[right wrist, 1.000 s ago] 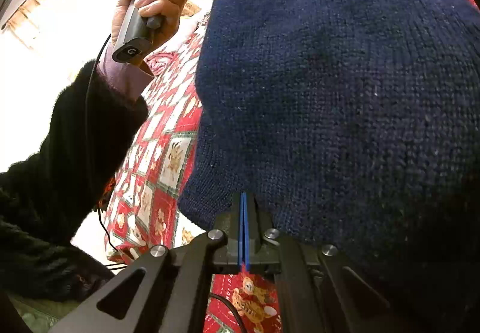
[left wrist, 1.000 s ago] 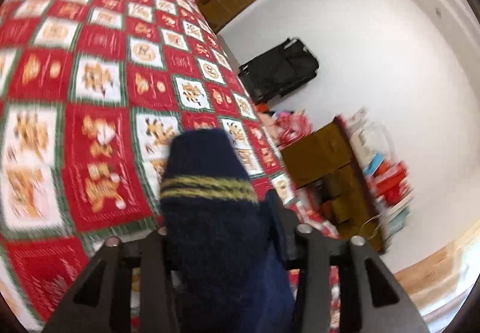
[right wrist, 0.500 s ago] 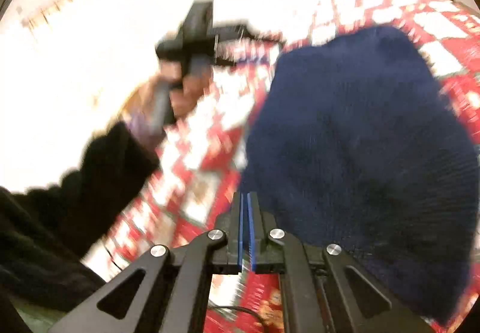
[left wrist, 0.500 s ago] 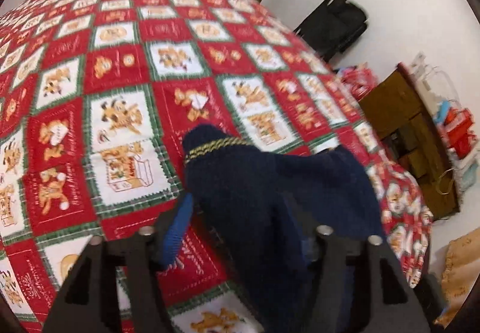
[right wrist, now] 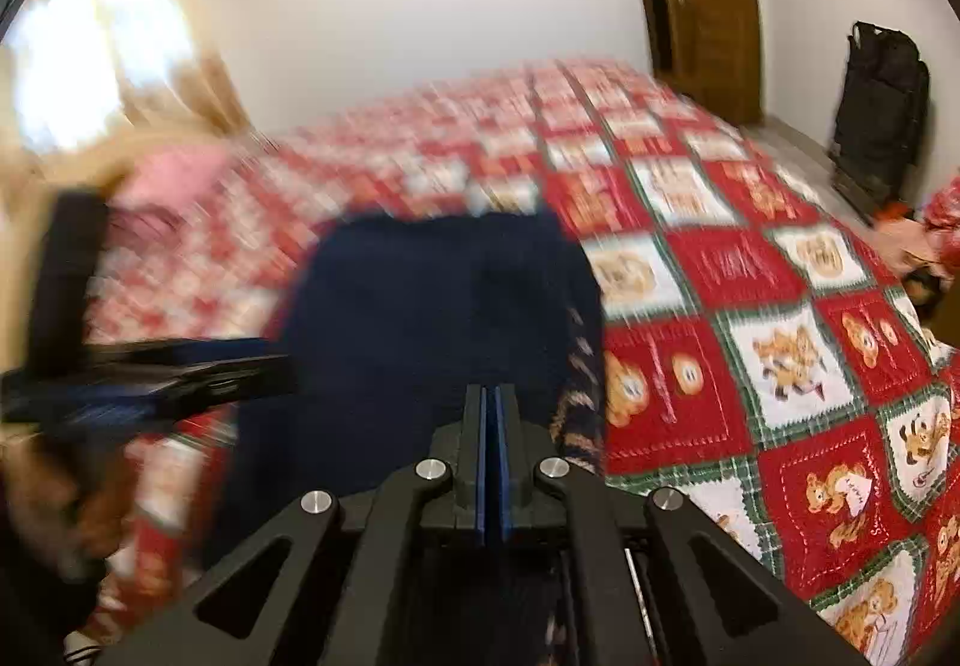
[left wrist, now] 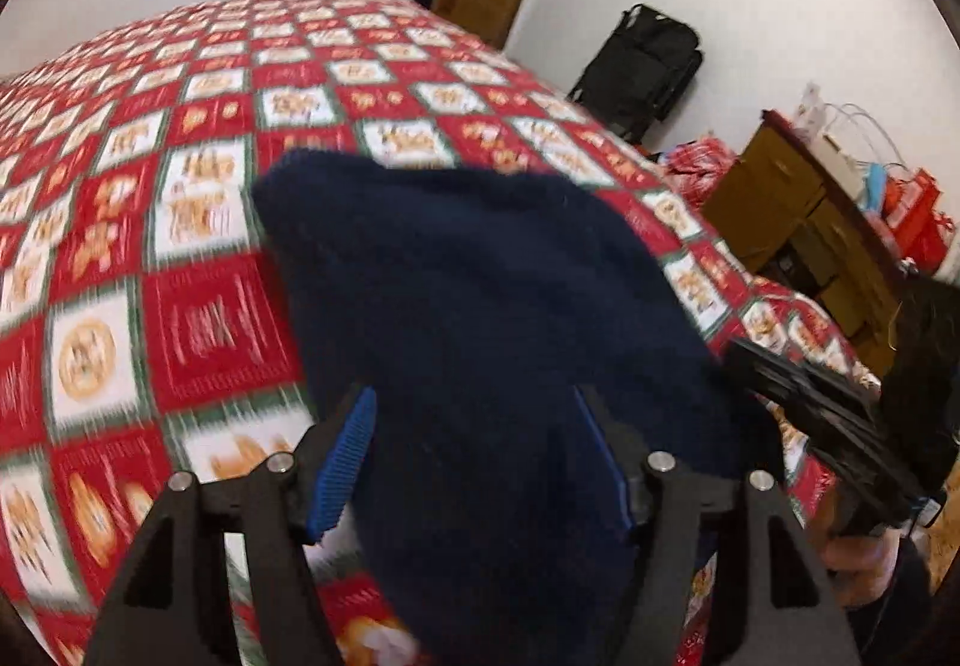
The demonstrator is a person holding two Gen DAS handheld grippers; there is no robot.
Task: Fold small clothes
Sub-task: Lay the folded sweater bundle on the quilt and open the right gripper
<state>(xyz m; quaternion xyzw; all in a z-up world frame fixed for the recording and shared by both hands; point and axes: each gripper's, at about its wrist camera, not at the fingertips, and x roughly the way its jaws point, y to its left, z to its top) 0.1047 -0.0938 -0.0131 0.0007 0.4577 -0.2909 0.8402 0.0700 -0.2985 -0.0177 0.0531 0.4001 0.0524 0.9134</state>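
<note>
Left wrist view, centre of the frame: a dark navy knitted garment [left wrist: 480, 318] lies in a rounded heap on the red, white and green patchwork bedspread printed with bears [left wrist: 198, 318]. Its knit is plain and thick, with no stripe showing from this side, and its lower part is cut off by the bottom edge. The left gripper [left wrist: 480, 456] has its blue-padded jaws spread, having just been opening; the navy wool lies between them, and whether the right-hand pad still touches it is hard to tell, while the left-hand pad stands clear. At the lower right, the right gripper [left wrist: 834, 414] shows as a blurred black bar above a hand [left wrist: 852, 552] that is cut off by the frame edge. Right wrist view: the same garment [right wrist: 438, 318] sits at centre as a squarish dark block, with a band of yellowish stitching running down its right edge, smeared by motion. The right gripper [right wrist: 492, 426] has its two blue pads pressed together with nothing between them, its tips over the wool. At the left, the left gripper [right wrist: 144, 372] is a dark streak, too blurred to read. A black suitcase [right wrist: 876, 114] stands against the far wall at the upper right, beside a brown wooden door [right wrist: 708, 0].
</note>
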